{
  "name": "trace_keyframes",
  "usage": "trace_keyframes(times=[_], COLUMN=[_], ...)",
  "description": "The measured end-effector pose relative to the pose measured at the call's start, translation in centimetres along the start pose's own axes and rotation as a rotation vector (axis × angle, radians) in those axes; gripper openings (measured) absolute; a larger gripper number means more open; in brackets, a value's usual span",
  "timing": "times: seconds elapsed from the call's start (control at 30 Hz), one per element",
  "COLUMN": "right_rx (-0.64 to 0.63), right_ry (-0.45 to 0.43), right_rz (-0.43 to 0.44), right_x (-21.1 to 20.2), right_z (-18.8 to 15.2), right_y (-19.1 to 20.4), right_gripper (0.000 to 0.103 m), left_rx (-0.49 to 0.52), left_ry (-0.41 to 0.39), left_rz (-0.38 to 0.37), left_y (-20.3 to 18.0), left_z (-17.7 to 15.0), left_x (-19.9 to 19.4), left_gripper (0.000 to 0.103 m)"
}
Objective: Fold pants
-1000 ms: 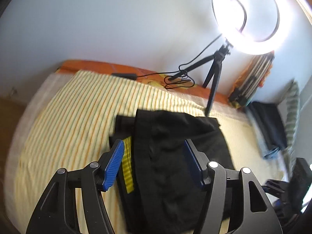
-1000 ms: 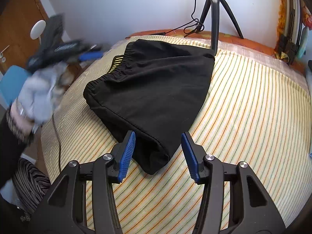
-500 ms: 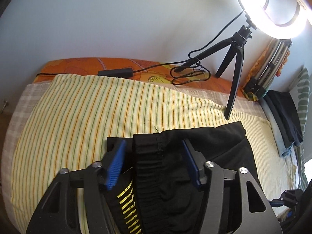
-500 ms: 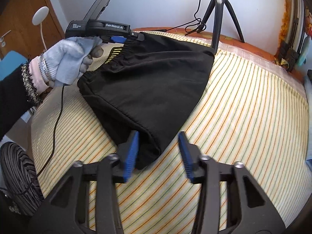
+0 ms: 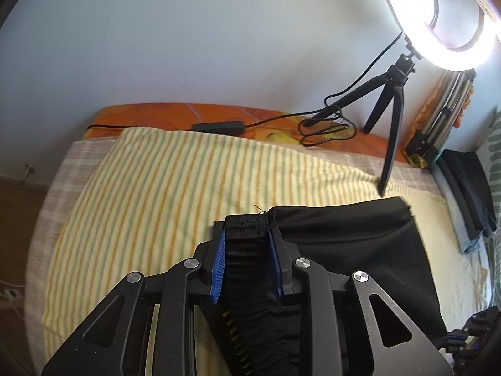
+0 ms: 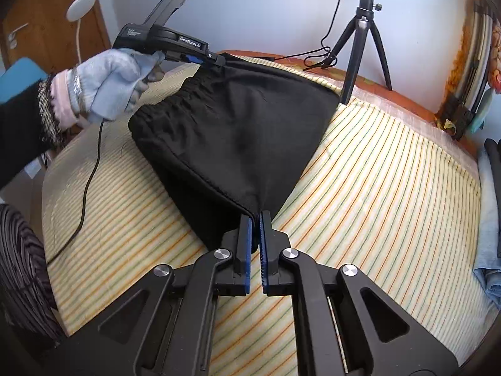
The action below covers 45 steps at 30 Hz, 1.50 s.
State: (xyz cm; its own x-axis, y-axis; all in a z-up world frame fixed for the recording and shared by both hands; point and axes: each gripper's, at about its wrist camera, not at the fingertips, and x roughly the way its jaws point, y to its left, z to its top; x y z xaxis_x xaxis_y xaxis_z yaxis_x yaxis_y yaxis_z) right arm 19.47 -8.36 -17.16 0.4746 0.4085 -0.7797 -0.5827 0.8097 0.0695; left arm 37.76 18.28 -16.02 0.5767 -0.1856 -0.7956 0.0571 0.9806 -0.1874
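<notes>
Black pants point(image 6: 238, 125) lie folded on a yellow striped bedspread point(image 6: 375, 172). My right gripper point(image 6: 255, 219) is shut on the narrow leg end nearest me, the cloth pinched between its blue pads. My left gripper point(image 5: 245, 232) has the ribbed elastic waistband point(image 5: 247, 250) between its jaws, which are closing; the band fills the gap and touches both pads. In the right wrist view a gloved hand point(image 6: 109, 87) holds the left gripper point(image 6: 216, 61) at the waistband's far corner, which is raised a little off the bed. The rest of the pants point(image 5: 350, 250) spreads to the right.
A ring light on a black tripod point(image 5: 394, 125) stands at the bed's far edge, one leg close to the pants, with a looped cable point(image 5: 325, 128) and adapter beside it. Folded clothes point(image 5: 469, 194) are stacked at the right edge. A wooden door point(image 6: 37, 31) is at the left.
Both grippers' jaws have closed: the right on the leg end, the left around the waistband after moving up to its corner. The waist end has risen slightly.
</notes>
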Motion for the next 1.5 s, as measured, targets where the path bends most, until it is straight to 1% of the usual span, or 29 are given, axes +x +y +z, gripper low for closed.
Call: trace_keyframes(times=[0.03,0.07,0.1,0.13,0.17,0.23,0.37,0.43,0.47,0.5,0.57,0.7,0.77,0.8,0.9,0.93,1.03,1.1,1.13,1.17,1.2,1.23,1.27,1.3,1.37,1.4,1.43,1.47,1.5], right_rx=[-0.010,-0.014,-0.011,-0.005,-0.002,-0.021,-0.016,-0.018,-0.016,-0.016,-0.017,-0.018,-0.029,-0.039,-0.079,-0.086,-0.066,-0.020,-0.002,0.019,0.035,0.037,0.035,0.034,0.042,0.047,0.049,0.049,0.049], right_ry=[0.008,0.012,0.019,0.023,0.032,0.042,0.045,0.038,0.036,0.035,0.034,0.034,0.036,0.042,0.058,0.062,0.056,0.041,0.039,0.033,0.026,0.023,0.024,0.025,0.023,0.024,0.019,0.020,0.018], right_rz=[-0.011,-0.022,-0.028,-0.023,-0.021,-0.029,-0.024,-0.030,-0.031,-0.031,-0.043,-0.054,-0.046,-0.039,-0.027,-0.029,0.006,-0.003,-0.001,-0.001,0.003,0.009,0.017,0.021,0.011,0.004,0.002,0.009,0.011], right_x=[0.2,0.4,0.6,0.6,0.8,0.9,0.8,0.6,0.6,0.6,0.5,0.3,0.1,0.0,0.0,0.1,-0.3,-0.6,-0.7,-0.8,-0.8,-0.7,-0.5,-0.2,0.4,0.7,1.0,1.2,1.3], right_z=[-0.1,0.0,0.0,0.1,0.2,0.2,0.4,0.4,0.5,0.5,0.5,0.4,0.1,0.0,-0.8,-1.1,-1.4,-1.3,-1.2,-1.1,-1.0,-0.9,-0.8,-0.7,-0.5,-0.4,-0.2,-0.1,0.0], right_y=[0.1,0.1,0.0,-0.2,-0.4,-0.3,-0.1,-0.1,-0.1,-0.1,0.2,0.5,0.8,0.9,1.8,2.0,1.6,0.8,0.4,0.0,-0.3,-0.4,-0.3,-0.3,-0.3,-0.4,-0.5,-0.6,-0.6], right_gripper=[0.005,0.004,0.004,0.004,0.005,0.005,0.005,0.005,0.005,0.005,0.005,0.005,0.003,0.003,0.002,0.002,0.002,0.003,0.008,0.019,0.025,0.038,0.045,0.046,0.046,0.043,0.029,0.012,0.011], left_rx=[-0.005,-0.017,-0.031,-0.042,-0.044,-0.025,-0.041,-0.026,-0.017,-0.002,0.032,0.116,0.125,0.118,0.051,0.049,0.049,0.031,0.017,-0.006,-0.025,-0.043,-0.054,-0.064,-0.072,-0.075,-0.085,-0.099,-0.113], left_ry=[0.011,0.023,0.040,0.045,0.035,0.006,-0.002,0.007,0.017,0.035,0.066,0.112,0.128,0.131,0.139,0.133,0.094,0.061,0.049,0.036,0.030,0.025,0.022,0.019,0.021,0.021,0.022,0.023,0.023], left_rz=[0.003,-0.013,-0.019,-0.023,-0.024,0.009,-0.037,-0.061,-0.067,-0.073,-0.062,0.037,0.065,0.069,0.035,0.027,0.012,-0.007,-0.013,-0.027,-0.037,-0.044,-0.045,-0.040,-0.037,-0.035,-0.036,-0.045,-0.053], left_y=[0.3,0.6,0.9,1.0,0.9,0.8,0.4,-0.7,-1.2,-2.0,-3.1,-4.3,-3.8,-3.5,-2.2,-2.1,-2.5,-2.2,-2.0,-1.7,-1.4,-1.2,-1.1,-0.9,-0.9,-0.8,-0.8,-0.6,-0.5], left_z=[0.0,0.0,0.1,0.2,0.3,0.2,-1.3,-3.2,-4.0,-5.0,-6.7,-9.2,-9.9,-10.0,-9.7,-9.5,-8.7,-8.2,-8.2,-8.1,-8.0,-7.8,-7.7,-7.6,-7.2,-7.0,-6.8,-6.7,-6.8], left_x=[0.2,0.3,0.4,0.2,-0.2,-1.6,-4.5,-5.8,-6.1,-6.2,-6.2,-5.2,-4.5,-4.4,-4.6,-5.0,-6.7,-7.9,-8.3,-8.7,-8.9,-8.9,-9.0,-8.9,-8.6,-8.5,-8.3,-8.0,-8.0], left_gripper=[0.023,0.023,0.026,0.026,0.027,0.026,0.026,0.037,0.048,0.050,0.050,0.050,0.052,0.052,0.052,0.052,0.050,0.050,0.050,0.050,0.050,0.050,0.050,0.050,0.050,0.050,0.050,0.050,0.050])
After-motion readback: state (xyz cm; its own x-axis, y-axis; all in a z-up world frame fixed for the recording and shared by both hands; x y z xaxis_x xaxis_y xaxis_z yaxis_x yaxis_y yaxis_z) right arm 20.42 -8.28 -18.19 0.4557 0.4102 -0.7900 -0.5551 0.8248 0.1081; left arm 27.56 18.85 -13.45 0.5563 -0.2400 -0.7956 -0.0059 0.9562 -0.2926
